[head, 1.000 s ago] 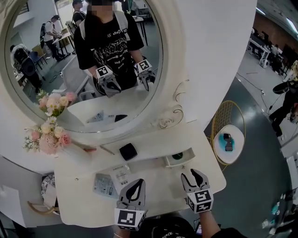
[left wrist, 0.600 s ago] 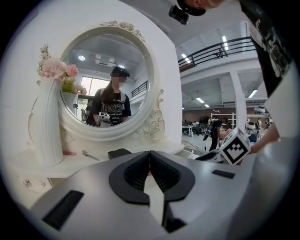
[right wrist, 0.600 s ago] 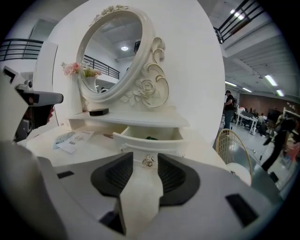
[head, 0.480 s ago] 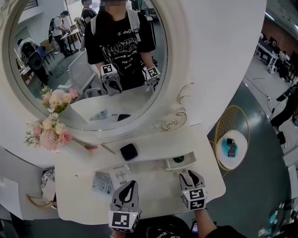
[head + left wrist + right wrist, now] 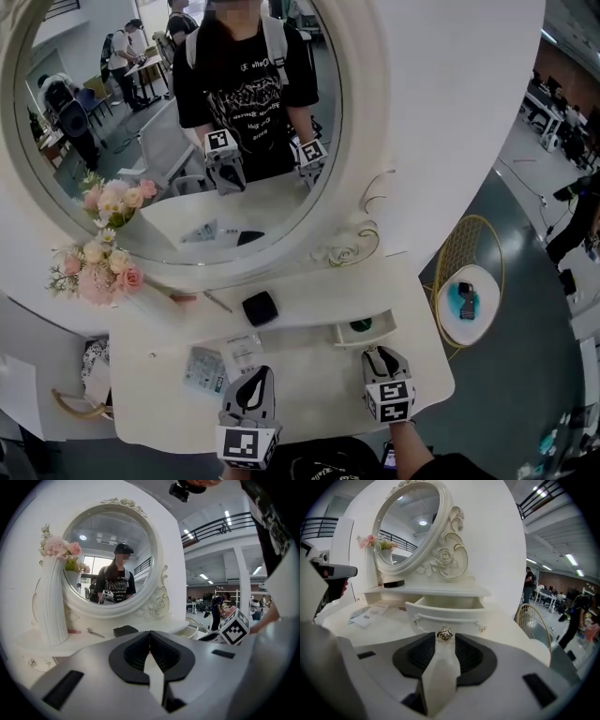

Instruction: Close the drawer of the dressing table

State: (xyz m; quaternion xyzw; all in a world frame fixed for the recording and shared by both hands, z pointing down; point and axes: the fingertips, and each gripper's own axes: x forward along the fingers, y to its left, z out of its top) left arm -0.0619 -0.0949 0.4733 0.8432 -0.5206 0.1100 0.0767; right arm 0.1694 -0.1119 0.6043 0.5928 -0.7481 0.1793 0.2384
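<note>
Bright, even light pours down from ceiling strips [image 5: 572, 558]; shadows soft, focus crisp, gripper views bulging fisheye, corners black.

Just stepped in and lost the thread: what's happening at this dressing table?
A person holds a claw in each hand over the dressing table. Its small drawer stands open. The right claw points at the drawer's knob, which sits just ahead of its parted jaws, ungripped; those jaws have just been closing. The left claw is shut and empty.
</note>
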